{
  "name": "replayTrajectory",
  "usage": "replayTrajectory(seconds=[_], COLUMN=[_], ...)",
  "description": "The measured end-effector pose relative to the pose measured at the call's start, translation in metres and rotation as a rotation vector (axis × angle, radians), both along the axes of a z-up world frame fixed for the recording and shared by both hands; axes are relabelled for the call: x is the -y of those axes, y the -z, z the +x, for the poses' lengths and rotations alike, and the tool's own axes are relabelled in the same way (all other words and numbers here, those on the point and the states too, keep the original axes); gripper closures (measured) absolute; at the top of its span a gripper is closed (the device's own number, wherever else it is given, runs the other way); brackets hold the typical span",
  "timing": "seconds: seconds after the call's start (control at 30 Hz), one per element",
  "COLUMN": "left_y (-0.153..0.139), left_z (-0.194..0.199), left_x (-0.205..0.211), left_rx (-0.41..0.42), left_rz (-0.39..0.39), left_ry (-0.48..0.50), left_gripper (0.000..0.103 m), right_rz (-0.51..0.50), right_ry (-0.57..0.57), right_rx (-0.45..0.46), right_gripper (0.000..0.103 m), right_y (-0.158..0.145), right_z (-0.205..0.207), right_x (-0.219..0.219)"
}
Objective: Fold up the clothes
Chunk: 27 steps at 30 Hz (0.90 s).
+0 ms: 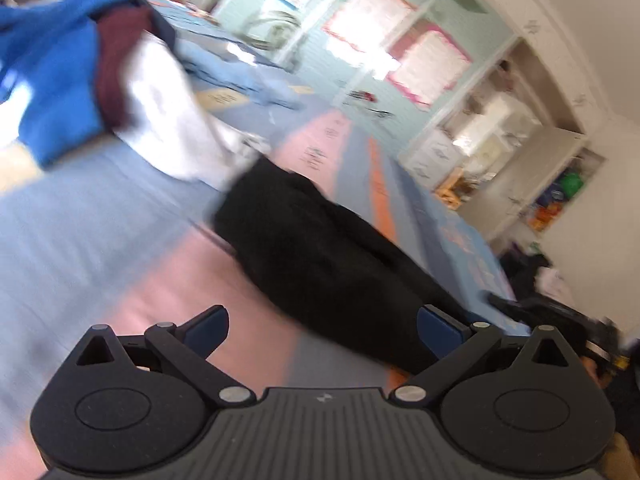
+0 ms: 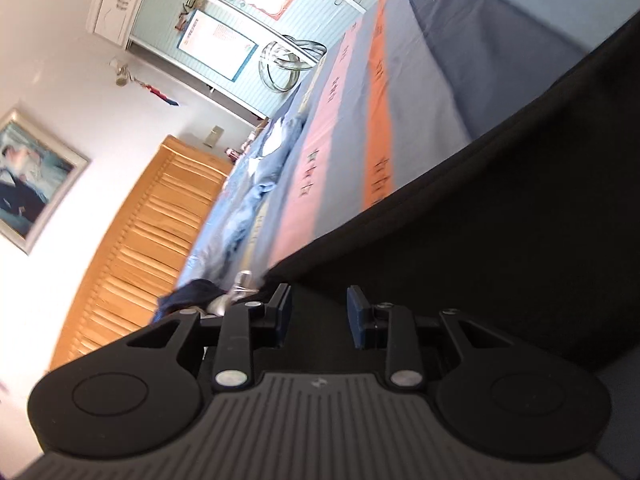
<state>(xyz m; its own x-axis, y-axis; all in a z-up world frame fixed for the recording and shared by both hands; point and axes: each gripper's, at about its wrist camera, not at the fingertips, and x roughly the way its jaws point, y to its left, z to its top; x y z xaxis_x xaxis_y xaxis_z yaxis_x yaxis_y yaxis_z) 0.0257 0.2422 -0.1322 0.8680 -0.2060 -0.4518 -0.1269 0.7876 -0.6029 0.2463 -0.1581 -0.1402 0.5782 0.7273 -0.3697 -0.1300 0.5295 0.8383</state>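
A black garment [image 1: 320, 256] lies stretched out on the striped bedsheet [image 1: 100, 232]. My left gripper [image 1: 320, 332] is open wide and empty, hovering near the garment's near end; the view is motion-blurred. In the right wrist view the same black garment [image 2: 500, 232] fills the right side. My right gripper [image 2: 320, 312] is partly open, its blue pads [image 2: 356, 312] on either side of the dark cloth at its edge; I cannot tell if cloth sits between them. The right gripper's body [image 1: 560, 312] shows at the far end of the garment in the left view.
A pile of clothes, blue [image 1: 52, 72], maroon and white [image 1: 168, 112], lies on the bed at the left. Crumpled light-blue bedding [image 2: 256, 184] lies by the wooden headboard [image 2: 152, 232]. White shelves [image 1: 500, 152] and a wall with posters stand beyond the bed.
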Motion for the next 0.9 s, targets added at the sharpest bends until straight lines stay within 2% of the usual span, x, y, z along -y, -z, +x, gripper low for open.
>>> replayTrajectory(seconds=[0.1,0.13,0.17,0.2,0.23,0.33,0.4,0.5,0.63,0.73,0.9], left_y=[-0.001,0.0,0.003,0.005,0.008,0.011,0.011,0.01,0.005,-0.002,-0.005], left_z=[0.008,0.01,0.012,0.014,0.016,0.017,0.014,0.011,0.013,0.011,0.014], left_x=[-0.024,-0.031,-0.037,-0.041,-0.044,-0.048,-0.044,-0.038,-0.028,-0.022,-0.015], left_rx=[-0.014,-0.024,-0.027,-0.036,-0.045,-0.048,-0.047,-0.058,-0.078,-0.073,-0.087], left_rz=[-0.019,-0.028,-0.045,-0.056,-0.068,-0.09,-0.095,-0.101,-0.083,-0.058,-0.032], left_ry=[-0.021,-0.032,-0.04,-0.05,-0.059,-0.063,-0.057,-0.042,-0.039,-0.037,-0.04], left_gripper=[0.002,0.002,0.002,0.002,0.002,0.002,0.002,0.002,0.002,0.002,0.002], right_rz=[0.127,0.169,0.203,0.204,0.181,0.146,0.124,0.144,0.163,0.101,0.112], right_ry=[0.026,0.035,0.056,0.09,0.133,0.244,0.336,0.42,0.336,0.259,0.21], right_rx=[-0.042,-0.055,-0.067,-0.072,-0.082,-0.119,-0.105,-0.15,-0.127,-0.074,-0.065], right_gripper=[0.068,0.064,0.055,0.046,0.044,0.043,0.043,0.042,0.042,0.042,0.04], right_y=[-0.001,-0.002,-0.001,0.0,0.002,0.016,0.022,0.038,0.053,0.05,0.041], right_z=[-0.014,-0.02,-0.03,-0.041,-0.053,-0.084,-0.096,-0.101,-0.082,-0.057,-0.025], right_x=[0.013,0.017,0.025,0.036,0.045,0.069,0.084,0.104,0.093,0.08,0.078])
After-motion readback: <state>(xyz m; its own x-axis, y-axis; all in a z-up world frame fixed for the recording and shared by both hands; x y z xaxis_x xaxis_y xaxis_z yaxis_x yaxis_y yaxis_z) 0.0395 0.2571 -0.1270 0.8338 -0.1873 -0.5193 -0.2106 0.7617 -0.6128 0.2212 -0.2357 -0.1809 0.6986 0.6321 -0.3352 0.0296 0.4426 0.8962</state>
